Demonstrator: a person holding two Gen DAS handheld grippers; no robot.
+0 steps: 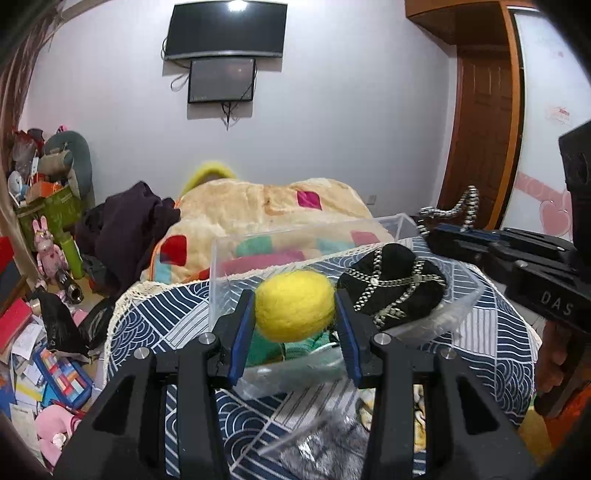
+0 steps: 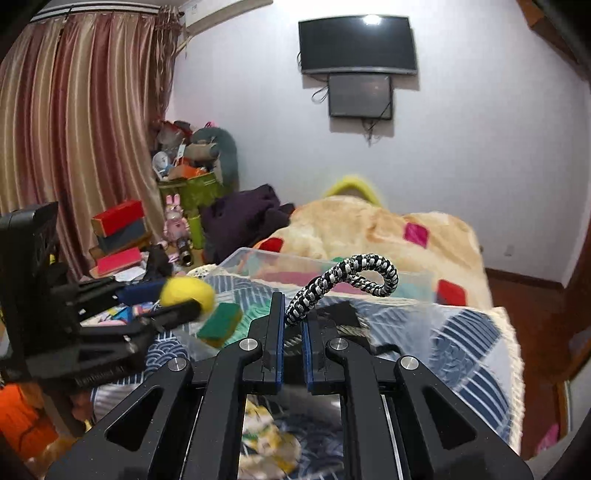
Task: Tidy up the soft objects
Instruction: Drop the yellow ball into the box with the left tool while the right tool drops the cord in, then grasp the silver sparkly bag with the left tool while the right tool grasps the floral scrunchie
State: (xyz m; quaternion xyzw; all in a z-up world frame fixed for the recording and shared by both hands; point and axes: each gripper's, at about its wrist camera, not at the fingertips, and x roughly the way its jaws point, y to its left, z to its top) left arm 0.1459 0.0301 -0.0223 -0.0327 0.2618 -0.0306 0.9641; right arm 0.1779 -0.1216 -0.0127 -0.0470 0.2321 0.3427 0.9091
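Observation:
My left gripper is shut on a yellow felt ball and holds it over a clear plastic box on a patterned cloth. The ball also shows in the right wrist view. In the box lie a black soft item with a chain and green soft pieces; a green and yellow sponge shows there too. My right gripper is shut on a black and white braided rope, which curls up above the box. The rope and gripper show at the right in the left wrist view.
The box stands on a blue and white patterned cloth beside a bed with a beige patchwork blanket. Dark clothes lie on the bed's left. The floor at left is cluttered with toys and boxes. Screens hang on the far wall.

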